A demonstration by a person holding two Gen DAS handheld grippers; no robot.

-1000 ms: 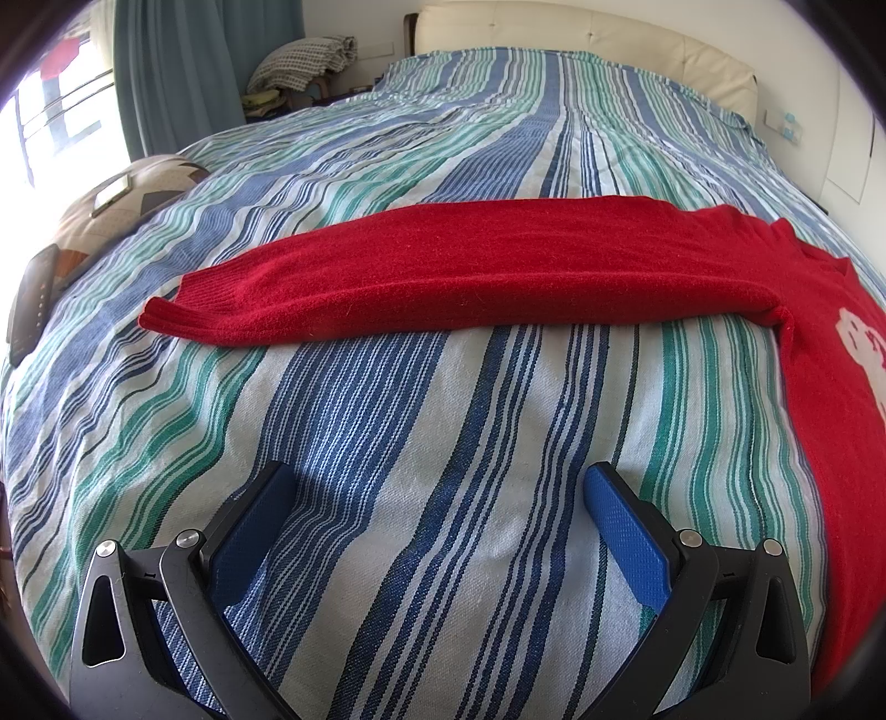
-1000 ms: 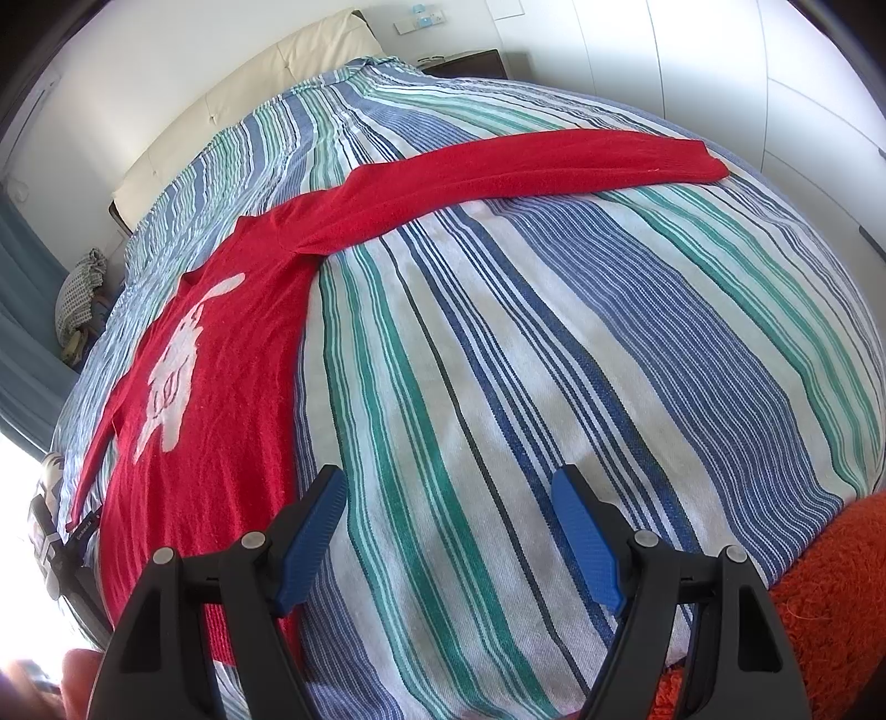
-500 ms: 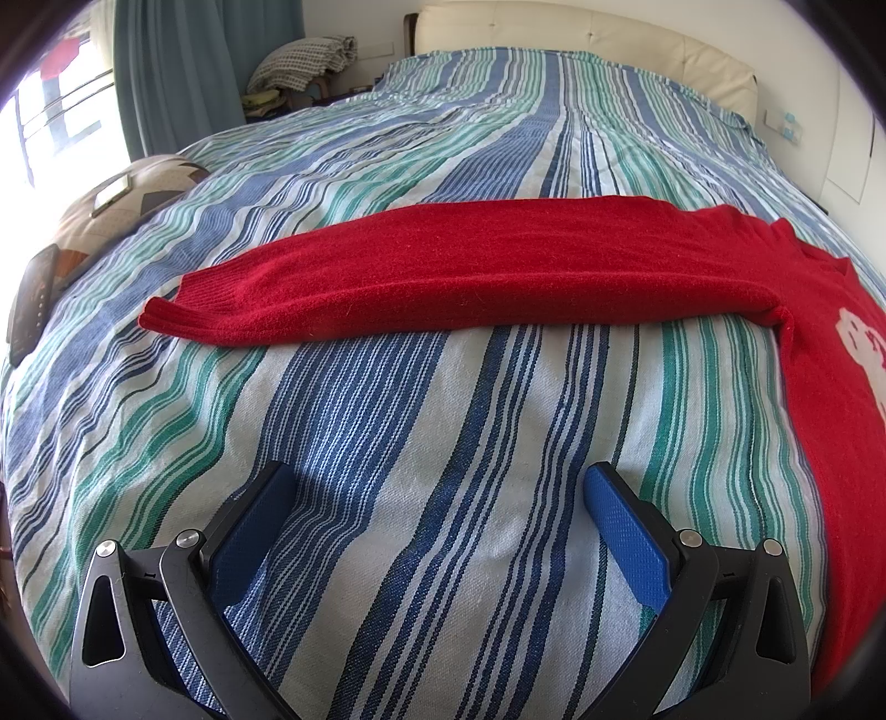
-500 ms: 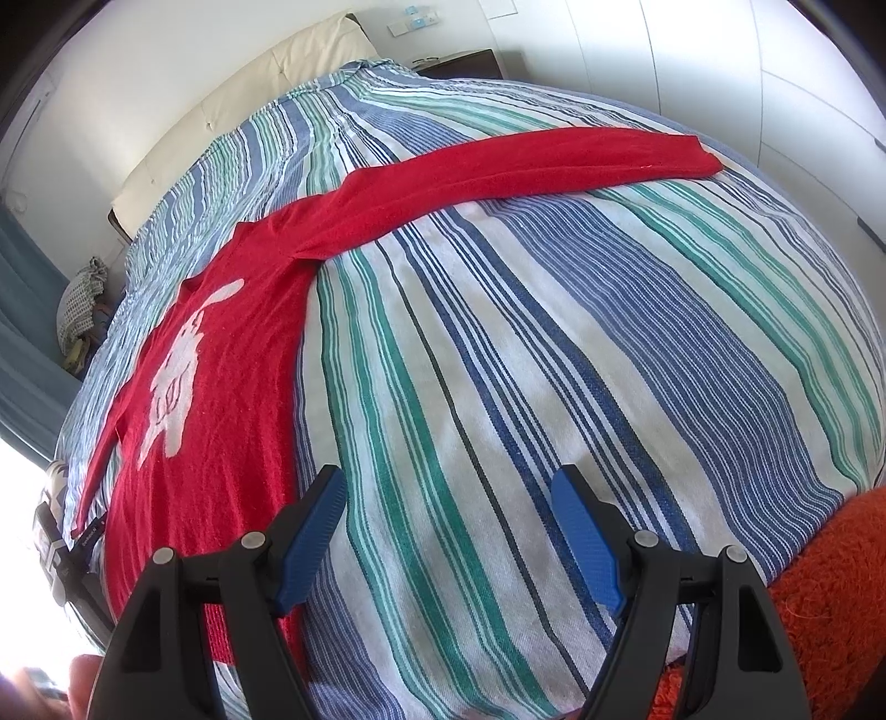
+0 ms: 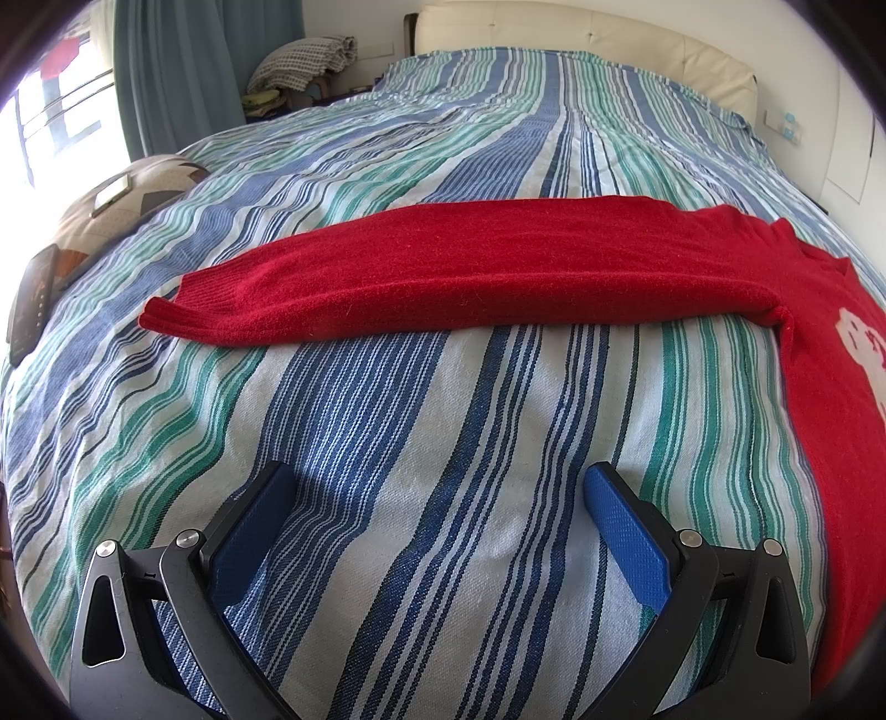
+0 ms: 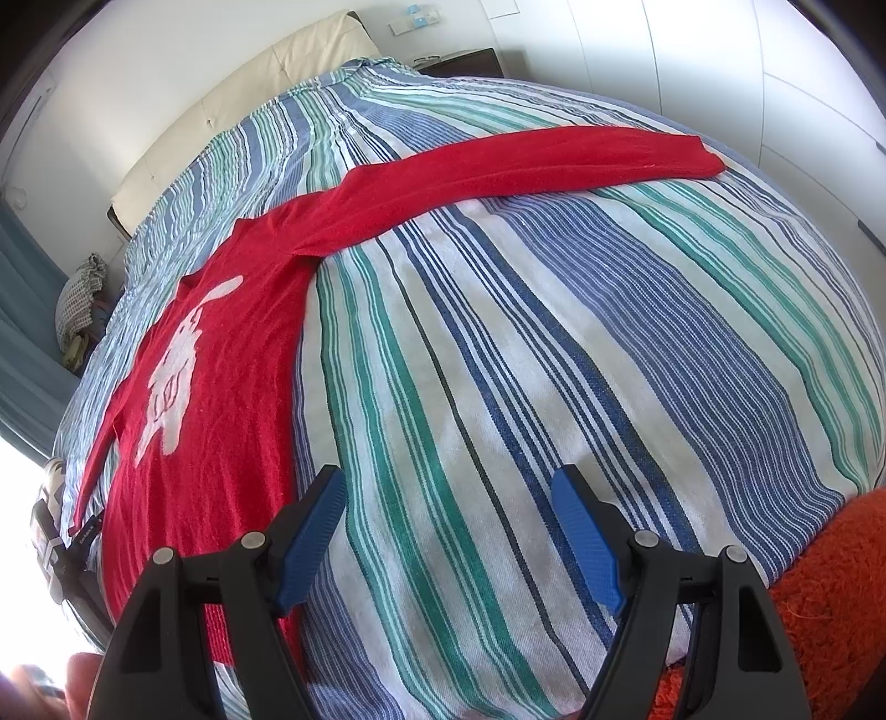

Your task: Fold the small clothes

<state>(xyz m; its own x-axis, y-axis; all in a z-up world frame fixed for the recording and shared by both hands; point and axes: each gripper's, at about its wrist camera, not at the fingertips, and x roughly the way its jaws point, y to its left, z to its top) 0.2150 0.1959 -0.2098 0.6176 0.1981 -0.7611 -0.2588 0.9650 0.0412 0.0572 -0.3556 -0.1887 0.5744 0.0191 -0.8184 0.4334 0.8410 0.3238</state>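
Surface is a bed with a striped bedspread [image 5: 421,421], blue/green/white stripes, filling both views.

Left wrist view, near to far: left gripper [image 5: 437,487] spread wide, nothing between the blue pads [image 5: 626,526], hovering over bare bedspread. Ahead of it the red sweater [image 5: 487,271] lies flat, one sleeve stretched straight across the view, cuff ahead-left of the fingers, body running down the right side past the right finger. Sleeve is well apart from the fingertips. Far left at the bed edge: a patterned cushion [image 5: 122,210] with a dark phone-like slab [image 5: 33,304] beside it. Beyond: cream padded headboard [image 5: 581,39], a folded checked blanket [image 5: 304,61] on something by the blue curtain [image 5: 177,72], bright window at the far left.

Right wrist view: right gripper [image 6: 448,498] also spread, empty, over bare bedspread. Sweater body sits just beside the left finger, its hem passing behind it; can't tell if they touch. White rabbit-like motif [image 6: 171,376] on the chest. Other sleeve runs ahead and to the right, cuff far ahead-right.

Only in this view: fuzzy orange fabric [image 6: 819,609] at the bottom right next to the right finger, white wardrobe panels [image 6: 720,83] on the right, dark nightstand [image 6: 465,61] and wall sockets [image 6: 412,22] by the headboard, full motif. Only in the left view: window, cushion, slab.
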